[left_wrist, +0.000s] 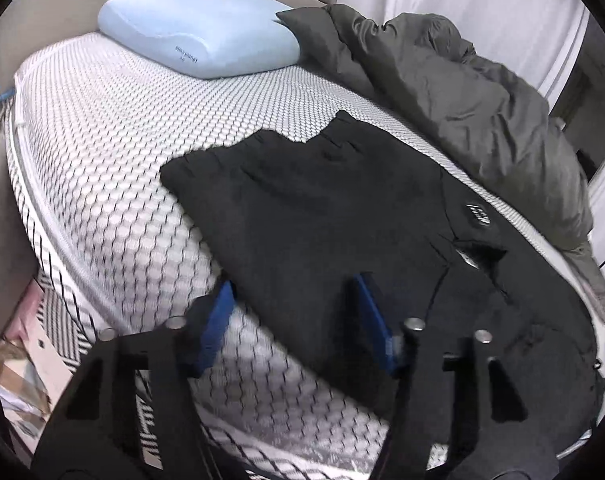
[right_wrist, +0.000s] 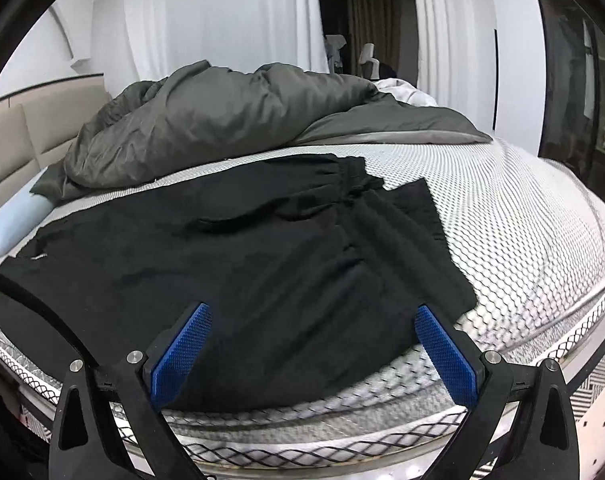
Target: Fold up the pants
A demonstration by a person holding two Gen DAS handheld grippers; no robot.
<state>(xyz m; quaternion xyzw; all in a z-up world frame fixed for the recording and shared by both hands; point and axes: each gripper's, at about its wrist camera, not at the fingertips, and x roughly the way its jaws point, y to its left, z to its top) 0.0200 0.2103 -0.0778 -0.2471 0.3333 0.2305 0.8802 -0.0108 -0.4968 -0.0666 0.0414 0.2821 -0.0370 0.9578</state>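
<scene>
Black pants (left_wrist: 322, 216) lie spread on the mattress (left_wrist: 102, 152), near its front edge, beside a grey duvet (left_wrist: 462, 92) and a blue pillow (left_wrist: 198, 32). The left gripper (left_wrist: 294, 312) is partly open, its blue pads straddling the pants' edge without pressing it. The right gripper (right_wrist: 314, 340) is wide open over the pants' near edge, holding nothing.

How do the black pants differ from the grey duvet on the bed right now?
The black pants lie spread fairly flat near the mattress edge; the grey duvet is bunched in a heap further back. The pants are black and matte; the duvet is grey-green with a slight sheen. Neither is held by any tongs.
</scene>
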